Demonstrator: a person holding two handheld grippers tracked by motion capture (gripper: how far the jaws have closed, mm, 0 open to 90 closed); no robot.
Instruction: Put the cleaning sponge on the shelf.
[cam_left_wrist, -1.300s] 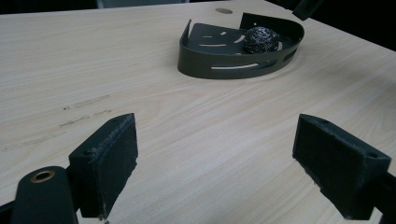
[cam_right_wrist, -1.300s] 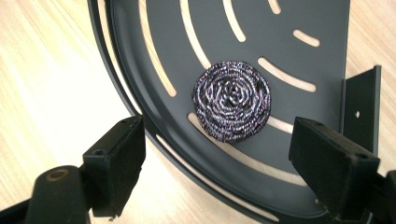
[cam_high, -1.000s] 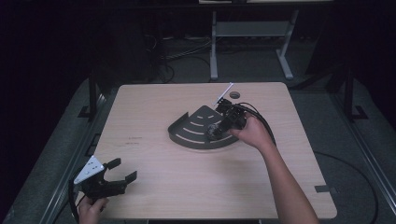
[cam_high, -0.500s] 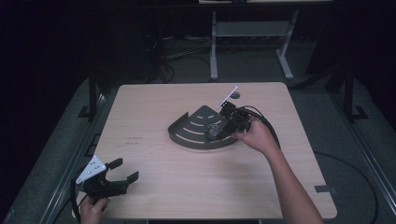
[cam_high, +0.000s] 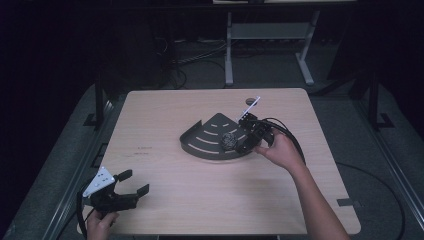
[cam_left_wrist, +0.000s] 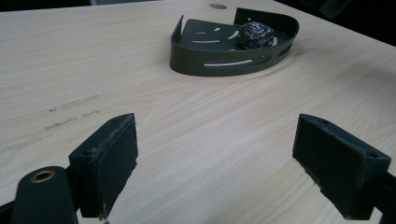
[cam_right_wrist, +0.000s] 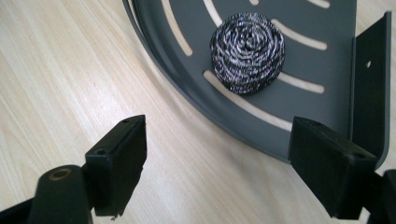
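Hard to make out: in the high view the right hand-held gripper (cam_high: 239, 142) is a dark shape against the dark tray (cam_high: 202, 142), so its jaw tips blur into the tray's rim; a small dark round spot (cam_high: 249, 102) on the table near the far edge is too small to identify.
Cut off: the right gripper view shows part of the tray (cam_right_wrist: 327, 88), its far side running out of the picture.
Right hand-held gripper (cam_right_wrist: 219, 172): jaws spread wide, nothing between the pads; they have just narrowed slightly. One pad hangs over bare table, the other over the tray's near corner by its upright side wall; whether that pad touches the tray I cannot tell.
Left hand-held gripper (cam_left_wrist: 215, 172): jaws wide apart, holding nothing, just above the table (cam_left_wrist: 187, 140) at the near left corner, well apart from the tray.
Tray: a dark fan-shaped tray with slots in its floor and a low wall, lying flat mid-table.
Tray contents: one steel wool scourer (cam_right_wrist: 247, 45), a round coiled pad, resting on the tray floor near the right side wall.
Scourer and right gripper: near each other, apart.
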